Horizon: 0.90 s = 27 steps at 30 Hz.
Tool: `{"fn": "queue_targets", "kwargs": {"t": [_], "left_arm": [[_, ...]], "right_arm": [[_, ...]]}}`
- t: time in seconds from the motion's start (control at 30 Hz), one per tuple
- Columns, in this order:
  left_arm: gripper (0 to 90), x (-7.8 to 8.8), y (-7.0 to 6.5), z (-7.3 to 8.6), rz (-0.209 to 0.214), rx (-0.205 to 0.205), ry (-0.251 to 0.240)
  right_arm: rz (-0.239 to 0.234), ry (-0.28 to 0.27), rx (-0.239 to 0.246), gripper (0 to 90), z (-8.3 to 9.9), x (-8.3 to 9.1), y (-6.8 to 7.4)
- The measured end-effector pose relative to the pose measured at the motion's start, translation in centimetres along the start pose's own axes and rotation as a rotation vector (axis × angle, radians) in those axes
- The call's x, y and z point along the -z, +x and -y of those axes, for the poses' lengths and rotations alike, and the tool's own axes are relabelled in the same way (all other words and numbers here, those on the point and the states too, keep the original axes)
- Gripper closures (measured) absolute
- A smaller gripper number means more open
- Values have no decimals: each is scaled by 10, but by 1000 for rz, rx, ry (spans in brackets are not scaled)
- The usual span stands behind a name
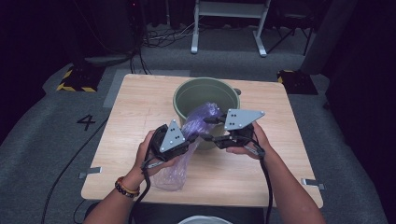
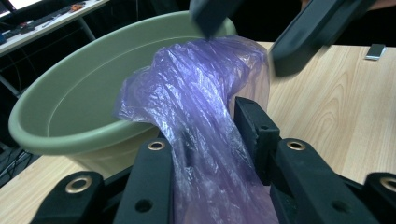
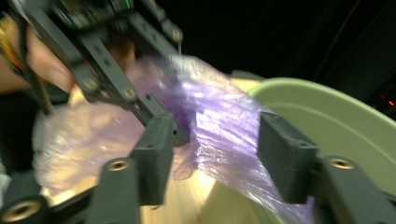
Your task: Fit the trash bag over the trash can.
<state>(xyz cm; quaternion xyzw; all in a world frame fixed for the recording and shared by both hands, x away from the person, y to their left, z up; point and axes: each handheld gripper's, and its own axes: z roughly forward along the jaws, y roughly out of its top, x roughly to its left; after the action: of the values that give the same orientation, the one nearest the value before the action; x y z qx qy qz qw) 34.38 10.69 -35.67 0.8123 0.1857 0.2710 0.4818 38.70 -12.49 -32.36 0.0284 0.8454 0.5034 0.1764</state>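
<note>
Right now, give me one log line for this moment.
bag: draped over bin rim | left tongs: bag between jaws, grip unclear | right tongs: open at bag

One readable mark was present — the numeral "4" [image 1: 86, 122], black, on the grey floor [image 1: 42, 140] left of the table [image 1: 140, 107] — nothing else legible.

Light wooden rectangular table [image 1: 135, 107] filled centre of high view, standing on grey carpeted floor [image 1: 42, 135]. Round sage-green plastic tub [image 1: 187, 95] sat directly on tabletop, upper centre of frame. Crumpled translucent purple plastic bag [image 1: 170, 175] rested its lower end on tabletop at lower centre, upper end draped over tub's near rim.
</note>
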Motion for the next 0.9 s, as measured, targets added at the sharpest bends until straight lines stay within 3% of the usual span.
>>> {"fn": "queue_targets", "kwargs": {"t": [0.03, 0.07, 0.1, 0.23, 0.3, 0.47, 0.53, 0.67, 0.73, 0.8, 0.9], "left_arm": [[666, -2, 0, -1, 2, -1, -1], [650, -2, 0, -1, 2, -1, -1], [629, -3, 1, -1, 5, 4, -4], [571, -1, 4, 0, 13, 24, -16], [431, 2, 4, 0, -2, 31, -13], [336, 17, 5, 2, -8, 29, -8], [328, 34, 8, 5, -12, 43, -31], [335, 43, 15, 9, -12, 62, -31], [357, 45, 20, 13, -9, 94, -29], [377, 46, 25, 17, 29, 127, -37], [400, 43, 27, 22, 58, 120, -15]], "right_arm": [[3, 8, 1, 669, 4, -6, -2], [3, 8, 1, 669, 4, -6, -2], [27, 25, 2, 768, 6, -10, -3], [36, 14, -11, 864, 8, -11, -6], [68, 10, -16, 886, 8, -9, -8], [100, -6, -38, 888, 10, -3, -13], [131, -16, -54, 888, 11, 3, -18], [157, -33, -95, 887, 15, 9, -27], [184, -33, -115, 888, 17, 11, -32], [200, -33, -130, 888, 19, 13, -36], [237, -27, -150, 888, 24, 16, -44]]}}
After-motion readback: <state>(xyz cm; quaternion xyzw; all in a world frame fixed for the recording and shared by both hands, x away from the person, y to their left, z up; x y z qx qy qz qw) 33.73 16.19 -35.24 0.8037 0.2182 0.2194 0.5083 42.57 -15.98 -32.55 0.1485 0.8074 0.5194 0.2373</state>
